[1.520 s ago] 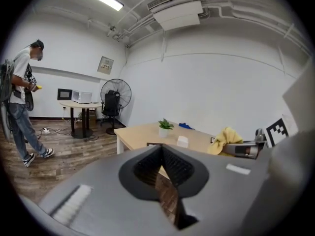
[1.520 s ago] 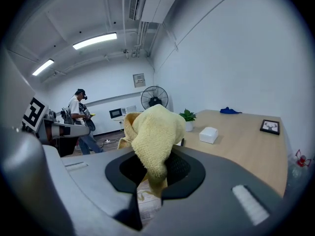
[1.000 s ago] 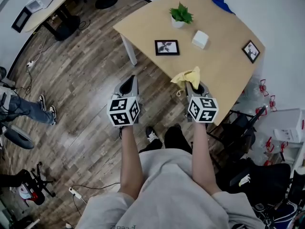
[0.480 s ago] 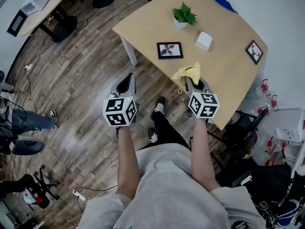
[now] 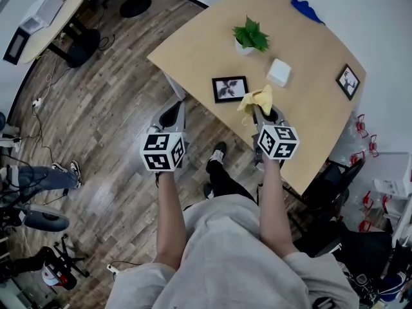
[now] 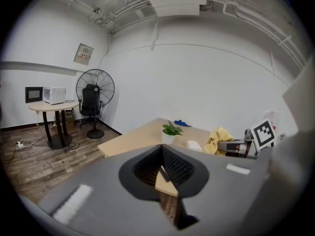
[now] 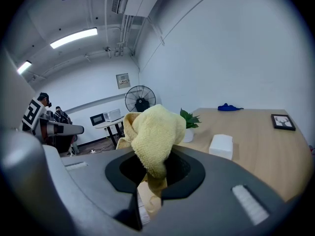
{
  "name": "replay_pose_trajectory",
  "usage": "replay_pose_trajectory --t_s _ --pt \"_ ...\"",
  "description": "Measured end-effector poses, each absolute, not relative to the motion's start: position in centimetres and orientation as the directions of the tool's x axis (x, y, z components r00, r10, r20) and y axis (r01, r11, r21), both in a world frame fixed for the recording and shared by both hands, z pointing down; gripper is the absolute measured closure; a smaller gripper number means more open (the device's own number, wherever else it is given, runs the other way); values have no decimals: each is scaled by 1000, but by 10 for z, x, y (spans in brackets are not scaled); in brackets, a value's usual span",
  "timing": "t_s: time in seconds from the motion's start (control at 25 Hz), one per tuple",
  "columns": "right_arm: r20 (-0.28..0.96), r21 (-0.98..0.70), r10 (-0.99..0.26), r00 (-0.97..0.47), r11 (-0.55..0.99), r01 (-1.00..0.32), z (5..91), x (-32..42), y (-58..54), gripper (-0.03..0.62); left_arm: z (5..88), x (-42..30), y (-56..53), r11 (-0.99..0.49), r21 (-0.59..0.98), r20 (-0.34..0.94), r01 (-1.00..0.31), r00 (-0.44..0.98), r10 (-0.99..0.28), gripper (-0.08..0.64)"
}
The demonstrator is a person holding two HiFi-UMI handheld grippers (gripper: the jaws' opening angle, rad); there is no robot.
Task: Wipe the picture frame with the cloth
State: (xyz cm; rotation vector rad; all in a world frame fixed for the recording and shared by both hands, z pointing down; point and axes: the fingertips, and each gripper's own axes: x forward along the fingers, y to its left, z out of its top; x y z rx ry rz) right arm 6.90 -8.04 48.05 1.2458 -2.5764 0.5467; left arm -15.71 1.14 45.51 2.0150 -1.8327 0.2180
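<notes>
Just beside the picture frame (image 5: 230, 89), right tongs (image 5: 264, 112) clamp the cloth (image 5: 256, 99) bunched forward for wiping; left tongs (image 5: 170, 112), closed and empty, hang off the tabletop (image 5: 309, 50).

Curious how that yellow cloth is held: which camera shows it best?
The right gripper view: yellow cloth large, pinched in the right gripper. Head view shows it small from above; left gripper view, a distant glimpse.

Cloth (image 7: 155, 132) nubby terry; table (image 5: 315, 102) matt pale wood; floor (image 5: 109, 127) glossy planks.
</notes>
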Motion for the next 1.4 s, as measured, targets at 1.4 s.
replay_pose_trajectory --t_s 1.4 --pt "431 -393 -557 -710 592 -703 553 11 -218 526 623 -80 -128 -367 188 718 -911 383 -582 509"
